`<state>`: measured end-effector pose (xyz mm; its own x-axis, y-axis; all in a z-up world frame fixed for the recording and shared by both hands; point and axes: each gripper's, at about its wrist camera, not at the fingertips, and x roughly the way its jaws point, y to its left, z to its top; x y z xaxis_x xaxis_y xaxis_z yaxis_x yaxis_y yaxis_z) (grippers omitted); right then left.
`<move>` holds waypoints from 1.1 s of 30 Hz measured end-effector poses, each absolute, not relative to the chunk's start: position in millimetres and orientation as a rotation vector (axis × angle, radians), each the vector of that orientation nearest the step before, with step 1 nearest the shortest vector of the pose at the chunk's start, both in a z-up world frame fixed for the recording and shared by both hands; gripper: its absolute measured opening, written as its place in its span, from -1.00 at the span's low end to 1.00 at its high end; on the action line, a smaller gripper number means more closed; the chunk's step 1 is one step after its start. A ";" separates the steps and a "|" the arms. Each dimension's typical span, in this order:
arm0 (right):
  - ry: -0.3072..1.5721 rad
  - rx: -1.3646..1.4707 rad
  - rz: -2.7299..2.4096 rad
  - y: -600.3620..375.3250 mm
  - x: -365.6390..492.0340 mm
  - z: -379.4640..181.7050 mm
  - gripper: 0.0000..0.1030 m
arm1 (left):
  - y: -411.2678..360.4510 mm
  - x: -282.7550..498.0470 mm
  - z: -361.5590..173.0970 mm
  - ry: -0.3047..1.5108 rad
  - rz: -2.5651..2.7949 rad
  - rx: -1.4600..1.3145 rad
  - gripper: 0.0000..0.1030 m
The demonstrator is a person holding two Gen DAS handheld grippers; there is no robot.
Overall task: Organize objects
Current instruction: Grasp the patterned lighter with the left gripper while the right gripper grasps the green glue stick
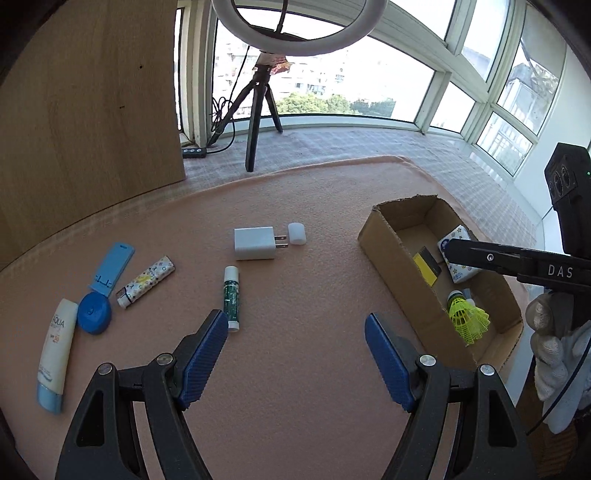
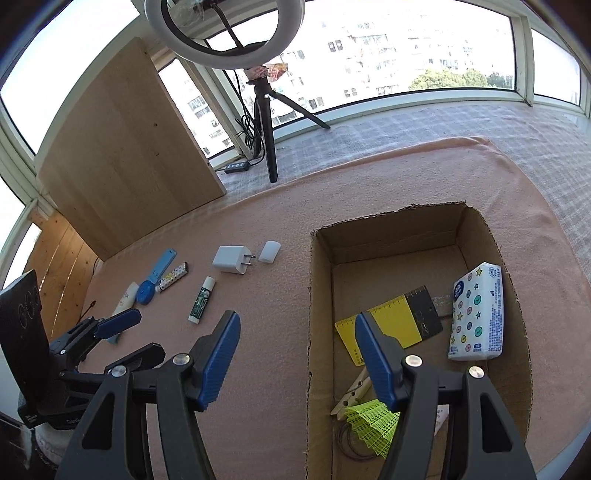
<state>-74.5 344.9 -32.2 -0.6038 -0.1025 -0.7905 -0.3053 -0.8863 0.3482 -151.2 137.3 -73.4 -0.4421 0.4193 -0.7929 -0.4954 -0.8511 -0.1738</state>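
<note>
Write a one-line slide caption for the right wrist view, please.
Open right gripper above the brown cardboard box holding a white star-patterned tissue pack and yellow plastic shuttlecock.

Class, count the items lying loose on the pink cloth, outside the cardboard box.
7: sunscreen tube, blue round case, blue stand, patterned tube, green stick, white charger, white cap. None seems hidden.

A ring light [image 1: 299, 27] on a black tripod [image 1: 258, 110] stands by the window [image 2: 406, 48], near a wooden board [image 1: 88, 110], above a pink cloth [image 1: 295, 369].
</note>
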 end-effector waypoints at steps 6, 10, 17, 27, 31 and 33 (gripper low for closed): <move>0.640 -1.404 2.653 309.1 -88.2 -36.7 0.18 | 76.8 -173.6 -79.2 0.053 2.364 -1.291 0.54; 0.648 -1.443 2.652 292.1 -97.2 -43.2 0.18 | 47.5 -192.9 -84.4 0.015 2.398 -1.323 0.54; 0.677 -1.492 2.643 269.4 -114.1 -53.9 0.18 | 28.2 -225.6 -97.8 0.048 2.410 -1.365 0.34; 0.675 -1.584 2.614 247.4 -152.5 -76.7 0.10 | 50.9 -262.9 -122.3 0.183 2.364 -1.387 0.22; 0.674 -1.616 2.601 240.8 -170.2 -86.2 0.03 | 57.6 -278.4 -132.8 0.217 2.344 -1.403 0.22; 0.676 -1.637 2.591 237.9 -178.8 -90.9 -0.02 | 59.3 -285.3 -138.6 0.230 2.335 -1.416 0.22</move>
<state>-178.8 237.9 -90.9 -0.4561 -0.2218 -0.8618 -0.2272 -0.9073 0.3538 -285.3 59.3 -138.6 -0.4081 0.2492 -0.8783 -0.4155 -0.9073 -0.0644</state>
